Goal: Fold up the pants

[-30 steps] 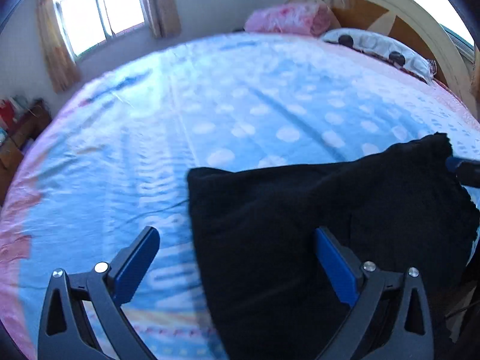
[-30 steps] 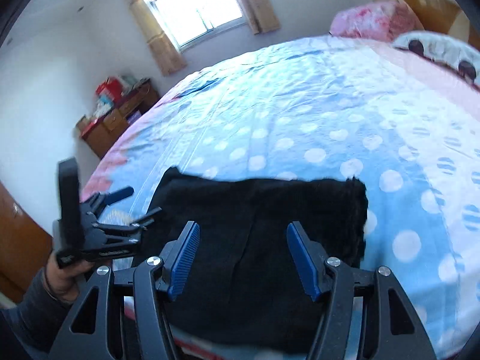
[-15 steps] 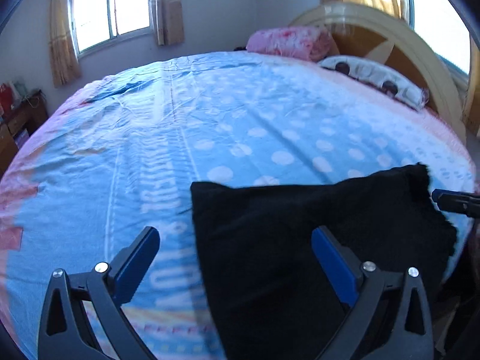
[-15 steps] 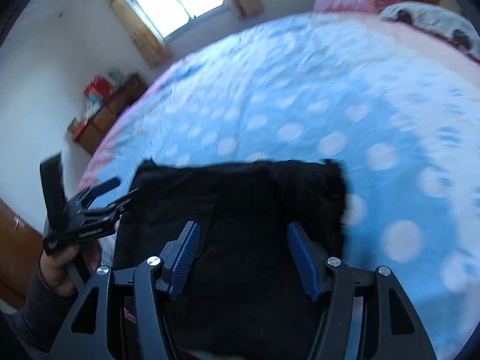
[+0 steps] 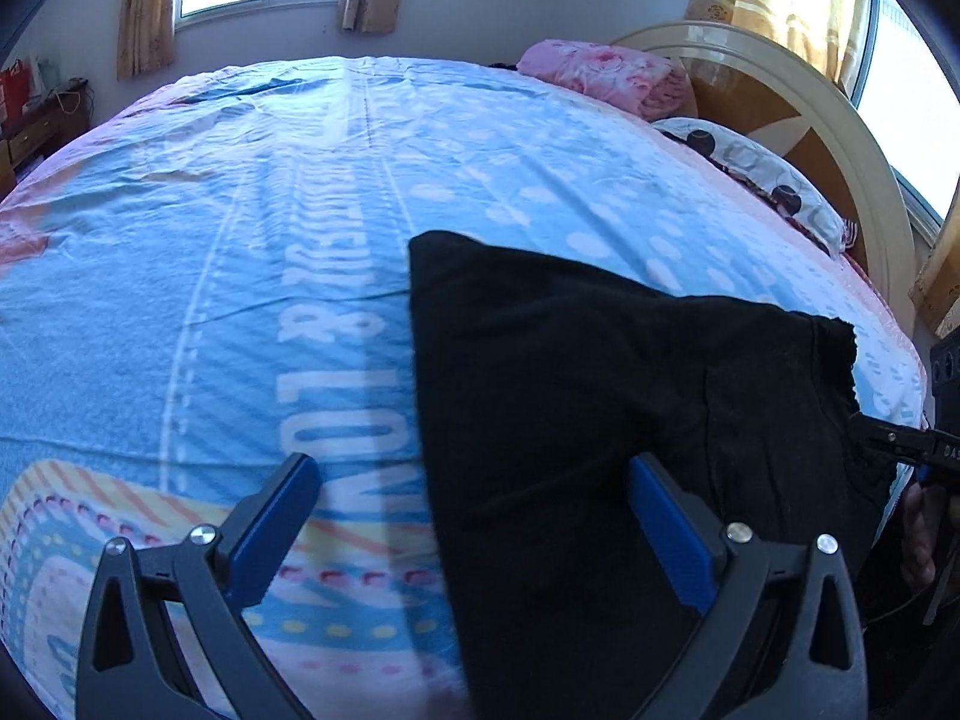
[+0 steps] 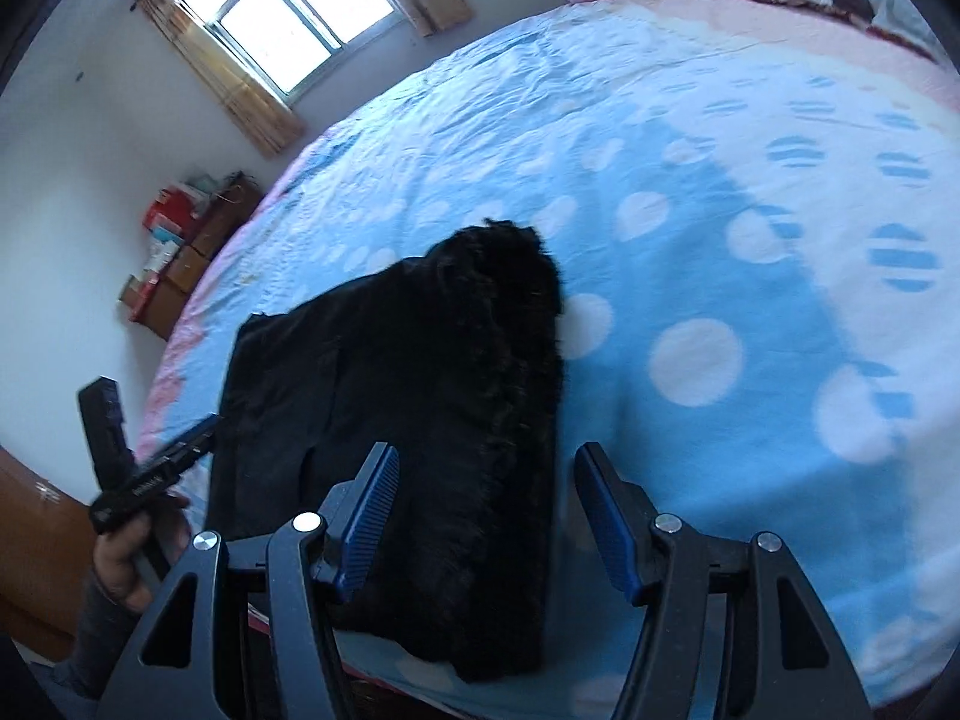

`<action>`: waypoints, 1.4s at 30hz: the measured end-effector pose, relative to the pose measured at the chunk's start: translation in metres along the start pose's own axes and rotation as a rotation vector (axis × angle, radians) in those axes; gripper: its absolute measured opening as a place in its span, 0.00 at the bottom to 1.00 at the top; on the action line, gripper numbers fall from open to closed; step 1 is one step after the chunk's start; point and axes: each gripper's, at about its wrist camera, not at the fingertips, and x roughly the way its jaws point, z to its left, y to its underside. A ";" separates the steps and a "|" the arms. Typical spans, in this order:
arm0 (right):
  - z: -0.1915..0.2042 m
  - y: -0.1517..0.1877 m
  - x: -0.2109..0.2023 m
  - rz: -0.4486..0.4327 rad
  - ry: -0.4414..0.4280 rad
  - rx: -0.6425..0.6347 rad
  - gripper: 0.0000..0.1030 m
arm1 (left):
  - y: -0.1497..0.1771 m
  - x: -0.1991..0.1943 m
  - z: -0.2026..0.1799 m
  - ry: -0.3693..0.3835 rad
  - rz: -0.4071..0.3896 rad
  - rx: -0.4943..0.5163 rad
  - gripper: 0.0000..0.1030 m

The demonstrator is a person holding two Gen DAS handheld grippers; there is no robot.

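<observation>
Black pants [image 5: 600, 420] lie folded flat on the blue polka-dot bed sheet near the bed's front edge. They also show in the right wrist view [image 6: 432, 408]. My left gripper [image 5: 474, 516] is open and empty, hovering above the pants' left edge. My right gripper [image 6: 486, 510] is open and empty, above the pants' fuzzy right edge. The left gripper also shows at the left of the right wrist view [image 6: 174, 456], held in a hand; its jaws look nearly edge-on there.
The bed sheet [image 5: 240, 228] stretches far back. A pink folded blanket [image 5: 606, 72] and a spotted pillow [image 5: 762, 174] lie by the curved headboard [image 5: 840, 138]. A wooden cabinet [image 6: 180, 264] with boxes stands by the far wall under a window.
Both grippers have swung and tilted over the pants; the right one moved toward the pants' right edge. The pants lie the same. Both stay open.
</observation>
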 end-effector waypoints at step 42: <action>0.060 0.008 -0.034 -0.151 0.035 -0.216 0.16 | 0.001 -0.032 -0.015 0.119 -0.094 0.033 0.08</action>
